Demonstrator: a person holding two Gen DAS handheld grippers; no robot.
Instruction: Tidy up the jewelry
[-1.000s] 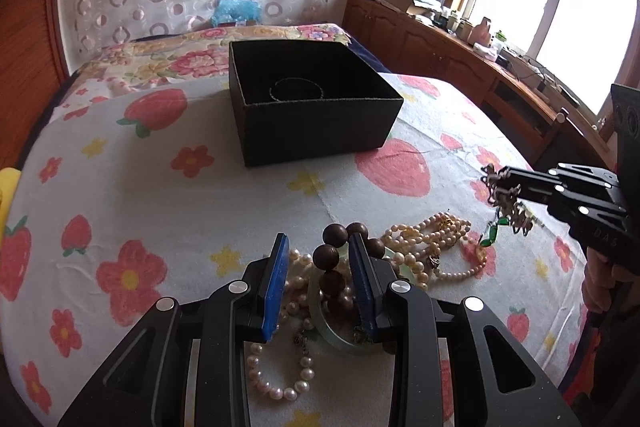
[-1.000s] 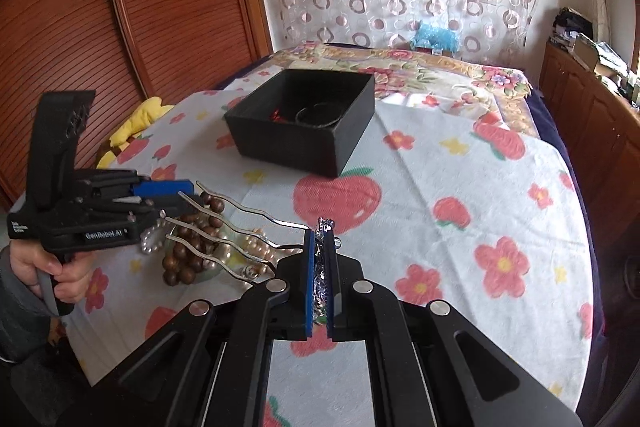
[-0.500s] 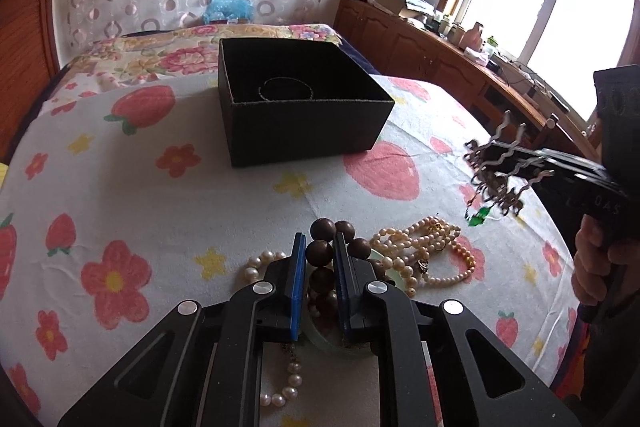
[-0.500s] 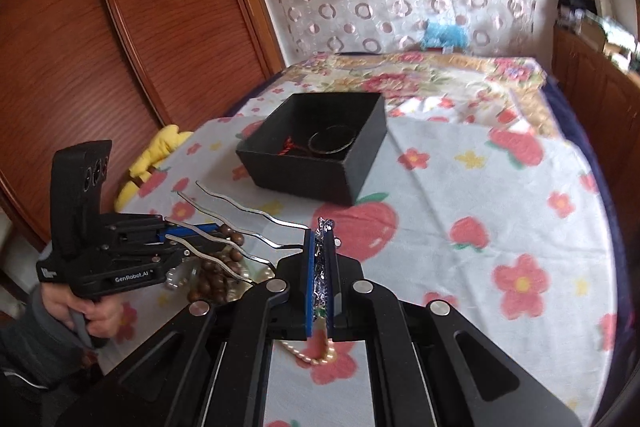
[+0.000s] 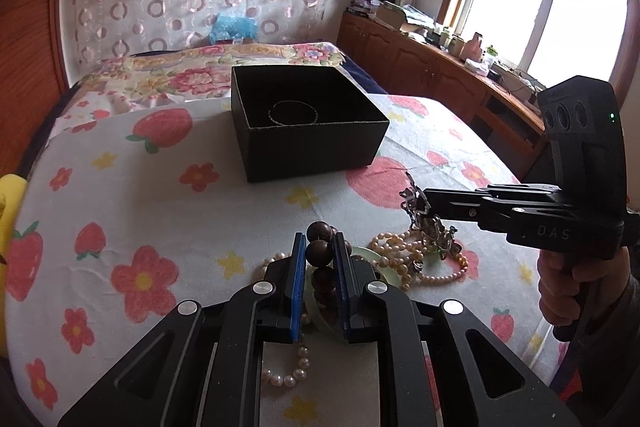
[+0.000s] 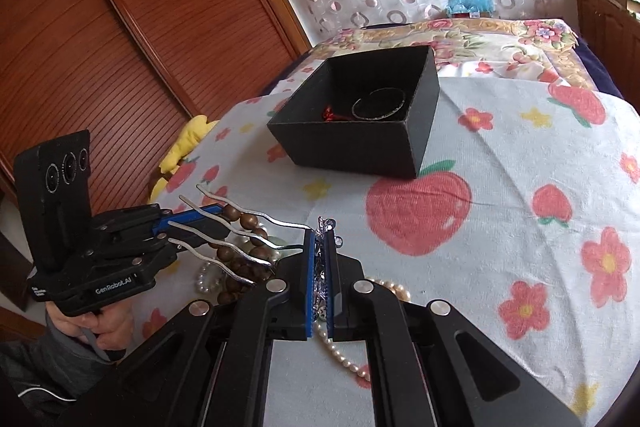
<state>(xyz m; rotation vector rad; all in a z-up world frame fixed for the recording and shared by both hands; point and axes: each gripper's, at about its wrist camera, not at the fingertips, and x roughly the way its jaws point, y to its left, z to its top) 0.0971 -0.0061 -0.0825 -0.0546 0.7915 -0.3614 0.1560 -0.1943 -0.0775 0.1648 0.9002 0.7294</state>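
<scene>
While both claws stand over the jewelry heap near the front edge of the surface (image 5: 132, 187), the step in hand looks like picking pieces to carry to the box. The left claw (image 5: 318, 259) has just been closing and now grips the brown wooden bead bracelet (image 5: 319, 253) between its blue pads, the beads standing up from the pile. The right claw (image 6: 319, 267) is clamped narrow on a silver hair comb (image 6: 224, 227), whose wavy prongs stick out sideways. Pearl strands (image 5: 404, 255) and a pale green bangle (image 5: 370, 255) lie on the strawberry-print cloth beneath. The black box (image 5: 316, 147) sits toward the far edge, already holding a thin bangle (image 5: 293, 111). Next, each claw probably needs to lift clear without snagging the pearls, travel over the box rim and let go.
</scene>
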